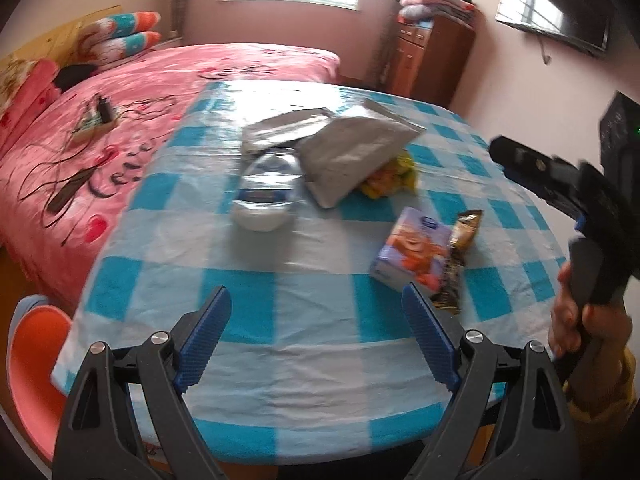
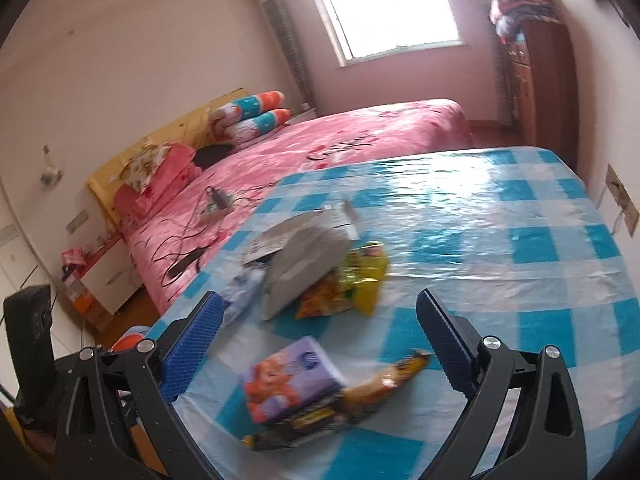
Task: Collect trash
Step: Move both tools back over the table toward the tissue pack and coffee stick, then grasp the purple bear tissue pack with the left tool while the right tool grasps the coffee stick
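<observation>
Two open grippers, left gripper [image 1: 316,332] and right gripper [image 2: 320,340]; one tissue pack [image 2: 294,380], two silver bags [image 1: 352,160].

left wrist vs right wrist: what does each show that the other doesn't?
Left wrist only: the right hand-held gripper side-on in a hand, a wall-mounted black television.

Right wrist only: a white bedside cabinet.

Both: the blue-and-white checked tablecloth, silver foil bags, a purple tissue pack, a clear plastic bottle, the pink bed. Each view's own gripper is open and empty.

We see a bedroom: pale pink walls [image 2: 140,40], bright window [image 2: 384,4] lighting a pink bed [image 1: 132,92] with pillows [image 1: 120,36], wooden cabinet [image 1: 432,56], checked table [image 1: 304,312], wall TV [image 1: 560,12], orange chair [image 1: 36,352].
</observation>
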### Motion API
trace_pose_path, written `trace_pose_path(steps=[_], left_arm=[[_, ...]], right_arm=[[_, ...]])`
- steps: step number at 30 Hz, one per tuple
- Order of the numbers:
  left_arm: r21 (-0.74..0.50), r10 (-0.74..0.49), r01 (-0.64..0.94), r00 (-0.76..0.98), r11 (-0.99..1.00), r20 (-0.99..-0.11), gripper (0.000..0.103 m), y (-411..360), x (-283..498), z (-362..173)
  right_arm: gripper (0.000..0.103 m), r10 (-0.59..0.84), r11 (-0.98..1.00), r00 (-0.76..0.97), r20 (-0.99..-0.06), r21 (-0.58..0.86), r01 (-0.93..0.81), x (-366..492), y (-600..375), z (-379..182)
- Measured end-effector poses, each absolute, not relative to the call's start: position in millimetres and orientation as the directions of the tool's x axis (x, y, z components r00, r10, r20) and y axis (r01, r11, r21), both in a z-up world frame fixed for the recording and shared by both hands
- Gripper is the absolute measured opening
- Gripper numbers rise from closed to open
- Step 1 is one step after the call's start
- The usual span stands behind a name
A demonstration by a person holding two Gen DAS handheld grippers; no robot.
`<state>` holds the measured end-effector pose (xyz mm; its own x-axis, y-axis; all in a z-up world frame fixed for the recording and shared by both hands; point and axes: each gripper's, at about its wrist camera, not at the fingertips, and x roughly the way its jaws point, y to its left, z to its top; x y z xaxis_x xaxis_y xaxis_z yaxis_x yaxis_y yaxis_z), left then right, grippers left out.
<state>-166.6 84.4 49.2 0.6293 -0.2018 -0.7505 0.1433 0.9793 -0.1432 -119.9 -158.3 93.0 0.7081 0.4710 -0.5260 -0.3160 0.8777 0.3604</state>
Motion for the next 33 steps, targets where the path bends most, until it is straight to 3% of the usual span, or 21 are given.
trace_pose_path(steps=[14, 27, 33], left_arm=[[-0.11, -0.267, 0.294, 0.575, 0.95, -0.773, 0.088, 21.4, -145.9, 43.6], [-0.111, -0.256, 0.294, 0.519, 0.949, -0.815, 0.087, -0.3, -112.9, 23.3], [-0.109, -0.248, 0.288, 0.509, 0.951, -0.824, 0.079, -3.4, -109.3, 17.0]], right_arm=[[0.096, 0.448, 0.883, 0.694, -0.563, 0.402, -0.244, -101.5, -208.5, 82.0], [0.096, 0.471, 0.868, 0.667, -0.578, 0.438, -0.234, -93.5, -223.2, 77.4], [0.096, 0.487, 0.858, 0.646, -0.587, 0.459, -0.23, -89.7, -228.3, 73.5]])
